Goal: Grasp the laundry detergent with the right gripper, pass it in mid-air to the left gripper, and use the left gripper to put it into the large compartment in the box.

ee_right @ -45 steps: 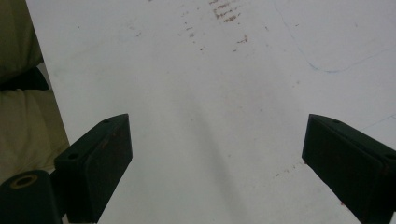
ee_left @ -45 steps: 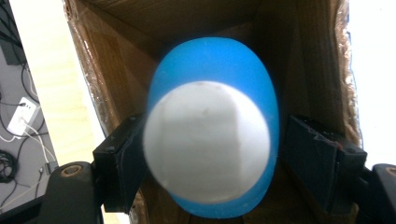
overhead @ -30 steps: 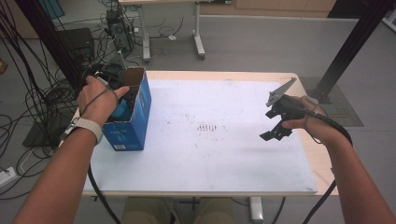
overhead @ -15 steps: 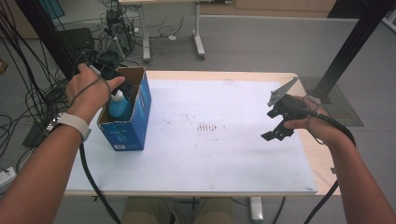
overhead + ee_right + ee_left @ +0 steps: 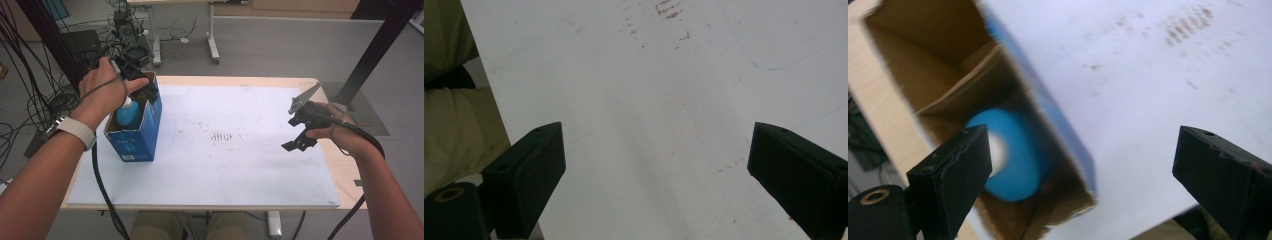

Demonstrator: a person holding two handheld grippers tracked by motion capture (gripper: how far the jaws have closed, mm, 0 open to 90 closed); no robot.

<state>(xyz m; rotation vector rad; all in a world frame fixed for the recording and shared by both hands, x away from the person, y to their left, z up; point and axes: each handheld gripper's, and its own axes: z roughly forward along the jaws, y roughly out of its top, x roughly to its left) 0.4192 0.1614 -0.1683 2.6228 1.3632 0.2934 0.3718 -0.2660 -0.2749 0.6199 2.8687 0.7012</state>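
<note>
Since the earlier frames, left gripper [image 5: 146, 86] is rising out of the box [image 5: 134, 134] and drifting toward its far rim; a second ago it was down inside the opening, at the bottle [image 5: 128, 112]. Jaws have just been opening and are now standing wide, with nothing between them. In the left gripper view the pads are flanking open air, with the box mouth and the blue bottle [image 5: 1013, 155] below and behind the left one.

Bottle is standing inside the box, white cap up, blue body showing above the near wall. Not touching the gripper. Box is sitting where it was, at the left edge of the white mat [image 5: 225, 165], its open top facing up.

Right gripper [image 5: 299, 134] is hovering well to the right of the box, above the mat's right part, unchanged from the earlier frames. Its jaws are spread wide too, holding nothing; the right gripper view is showing bare mat [image 5: 664, 115] between them and a trouser leg [image 5: 459, 130] at the left edge.

Judgement: the release is looking complete, so the bottle-in-box step is reading as done. Left hand is clearing the box mouth. Risk while withdrawing: a jaw or the trailing cable catching the box flap and tipping or dragging the box.
</note>
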